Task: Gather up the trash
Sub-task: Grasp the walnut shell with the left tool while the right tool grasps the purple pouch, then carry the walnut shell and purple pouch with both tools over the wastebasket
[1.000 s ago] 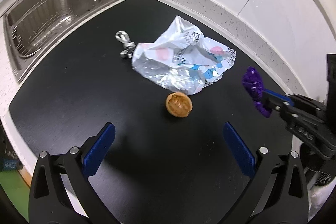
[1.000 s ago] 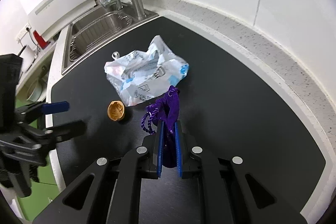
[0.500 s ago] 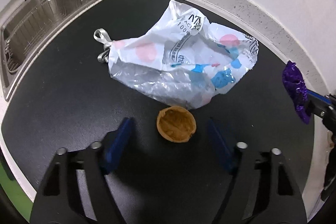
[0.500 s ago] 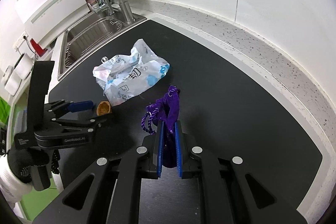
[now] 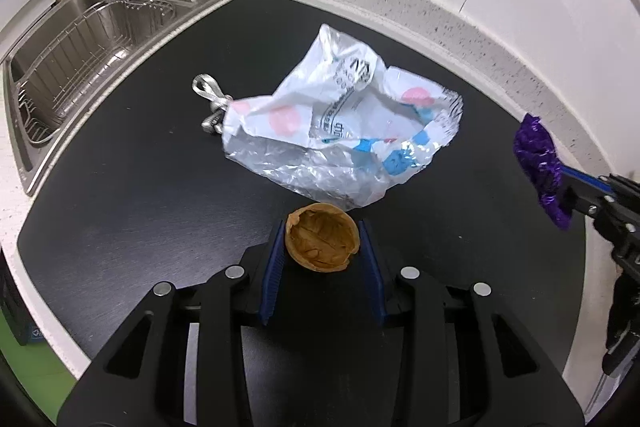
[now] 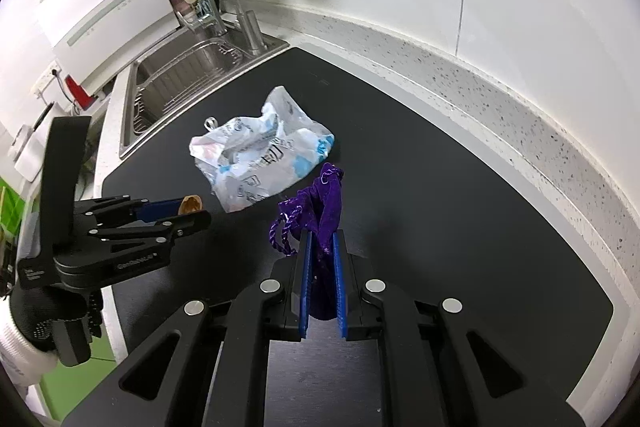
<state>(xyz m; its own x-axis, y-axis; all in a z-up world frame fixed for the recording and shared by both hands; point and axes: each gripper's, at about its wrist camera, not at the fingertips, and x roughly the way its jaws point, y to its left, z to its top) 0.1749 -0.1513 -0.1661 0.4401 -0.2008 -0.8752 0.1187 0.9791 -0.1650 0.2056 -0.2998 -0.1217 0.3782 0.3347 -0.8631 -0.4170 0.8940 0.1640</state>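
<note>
My left gripper has just been closing and pinches the walnut shell on the black counter; the crumpled plastic bag lies just beyond, print unreadable. My right gripper clamps a purple pouch.

The right tongs pinch a small purple velvet drawstring pouch between blue pads over the black table. Toward the sink-side edge lies a crumpled white plastic bag with blue and pink print. Near the left edge, the left tongs, which have just been closing, grip a brown walnut half-shell.
</note>
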